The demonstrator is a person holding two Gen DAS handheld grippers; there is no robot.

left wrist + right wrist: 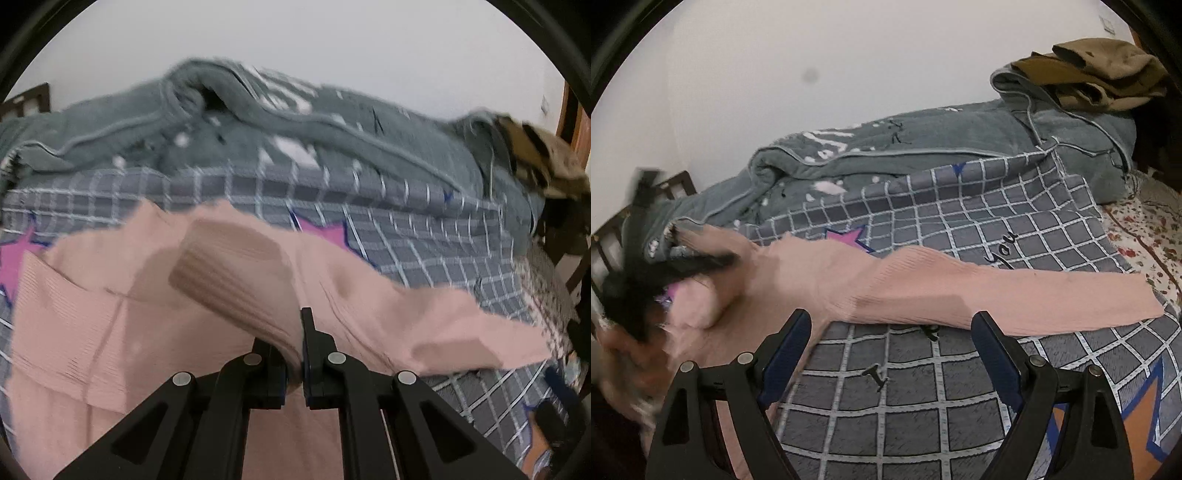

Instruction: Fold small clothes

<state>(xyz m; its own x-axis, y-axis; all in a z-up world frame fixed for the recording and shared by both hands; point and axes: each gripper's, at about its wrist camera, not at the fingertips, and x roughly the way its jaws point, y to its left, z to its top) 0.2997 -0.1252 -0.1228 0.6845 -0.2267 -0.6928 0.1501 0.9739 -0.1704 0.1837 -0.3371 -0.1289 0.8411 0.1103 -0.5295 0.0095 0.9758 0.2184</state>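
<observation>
Pinching pink garment (229, 273) between closed left fingers (300, 332), right fingers (993, 347) spread wide, empty, just before its sleeve

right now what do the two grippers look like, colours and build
Both are black plastic two-finger tools. The left gripper has angular linkage arms with triangular cut-outs and round silver pivot pins. The right gripper has the same black linkage and silver pins, and its fingers carry dark blue pads on their inner faces. No cables, markings or sleeves show clearly.

Ribbed matt pink knit garment (960, 291), fleecy grey blanket (923, 147), smooth checked cotton sheet (960, 387), matt black plastic fingers (993, 350).
</observation>
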